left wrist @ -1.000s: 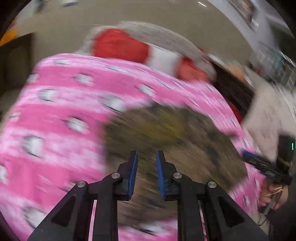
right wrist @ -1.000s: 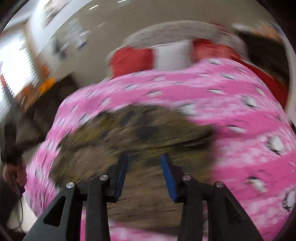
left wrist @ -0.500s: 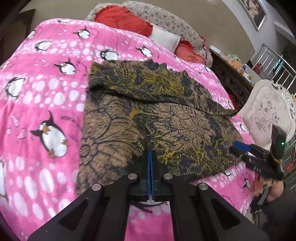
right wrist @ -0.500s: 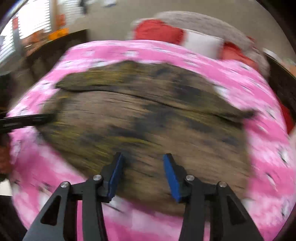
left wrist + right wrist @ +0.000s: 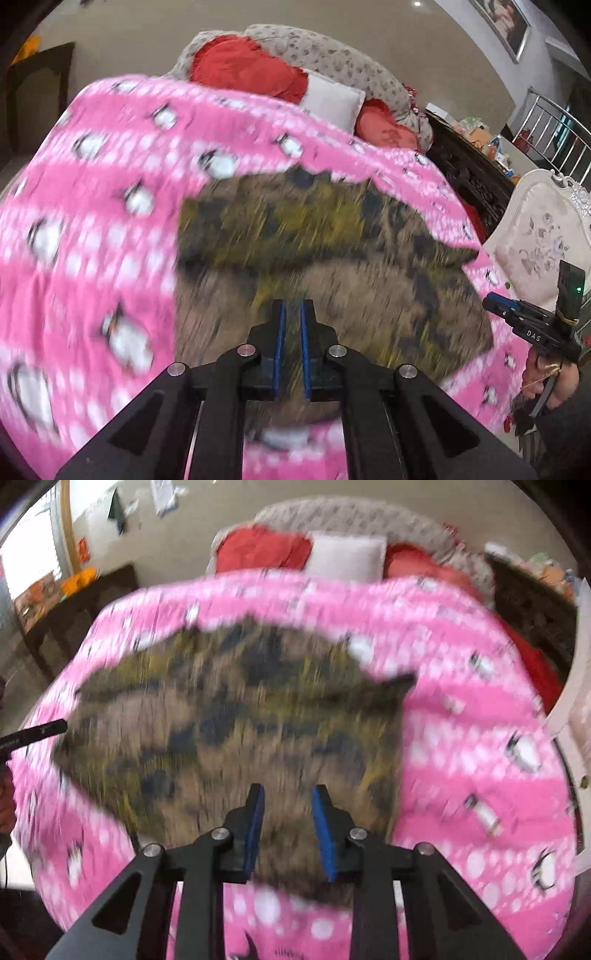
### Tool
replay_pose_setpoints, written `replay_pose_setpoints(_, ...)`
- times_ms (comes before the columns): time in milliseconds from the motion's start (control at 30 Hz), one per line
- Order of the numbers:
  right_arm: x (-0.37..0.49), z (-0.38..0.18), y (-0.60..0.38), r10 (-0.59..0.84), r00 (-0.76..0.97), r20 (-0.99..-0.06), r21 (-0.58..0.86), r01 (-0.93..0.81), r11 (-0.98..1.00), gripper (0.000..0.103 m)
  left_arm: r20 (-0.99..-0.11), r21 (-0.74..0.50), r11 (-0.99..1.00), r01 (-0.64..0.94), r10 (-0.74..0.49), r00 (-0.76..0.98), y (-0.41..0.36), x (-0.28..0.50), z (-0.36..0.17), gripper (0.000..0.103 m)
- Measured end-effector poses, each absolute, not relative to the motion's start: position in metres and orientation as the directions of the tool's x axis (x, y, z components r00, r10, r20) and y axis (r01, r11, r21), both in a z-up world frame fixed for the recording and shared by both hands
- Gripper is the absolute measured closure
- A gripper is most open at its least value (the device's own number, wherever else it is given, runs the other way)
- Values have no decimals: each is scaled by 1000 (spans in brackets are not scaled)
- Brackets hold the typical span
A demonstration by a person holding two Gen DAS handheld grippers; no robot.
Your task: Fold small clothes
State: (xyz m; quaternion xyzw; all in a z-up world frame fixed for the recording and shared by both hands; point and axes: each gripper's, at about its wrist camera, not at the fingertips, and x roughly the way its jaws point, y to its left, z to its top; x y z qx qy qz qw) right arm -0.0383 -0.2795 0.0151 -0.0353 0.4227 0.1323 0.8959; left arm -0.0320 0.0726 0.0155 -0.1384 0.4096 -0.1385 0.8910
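Note:
A brown and yellow patterned garment (image 5: 332, 266) lies on a pink penguin blanket (image 5: 92, 206), its far part folded over itself; both views are blurred. My left gripper (image 5: 291, 314) hovers above the garment's near middle, its jaws a narrow gap apart with nothing between them. My right gripper (image 5: 286, 797) is open and empty above the garment (image 5: 236, 716) near its front edge. The right gripper (image 5: 517, 314) also shows at the garment's right side in the left wrist view. The left gripper's tip (image 5: 37, 731) shows at the garment's left edge.
Red pillows (image 5: 240, 66) and a white pillow (image 5: 332, 99) lie at the bed's head. A dark cabinet (image 5: 469, 166) and a white upholstered chair (image 5: 535, 236) stand to the right. A dark side table (image 5: 74, 609) stands to the left.
The left gripper was shut half a second ago and its jaws now stand slightly apart. Both grippers have drawn back and up from the garment. The garment's fold is unchanged.

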Motion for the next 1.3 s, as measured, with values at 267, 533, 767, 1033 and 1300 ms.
replay_pose_setpoints(267, 47, -12, -258, 88, 478, -874, -1, -182, 983, 67, -860, -244, 966, 89, -258, 440, 39, 29, -27, 103)
replay_pose_setpoints(533, 122, -13, -256, 112, 518, -848, 20, -180, 983, 58, -812, -335, 942, -34, -270, 517, 65, 113, -21, 103)
replay_pose_setpoints(767, 147, 34, -264, 115, 709, -696, 65, -97, 993, 58, -660, -358, 931, -71, -199, 724, 85, 125, 27, 102)
replay_pose_setpoints(1033, 141, 14, -239, 128, 695, -707, 60, -122, 991, 58, -699, -282, 959, 24, -222, 680, 41, 126, -13, 97)
replay_pose_setpoints(1300, 153, -32, -239, 112, 657, -746, 54, -108, 993, 45, -730, -285, 958, -22, -202, 653, 44, 130, -40, 97)
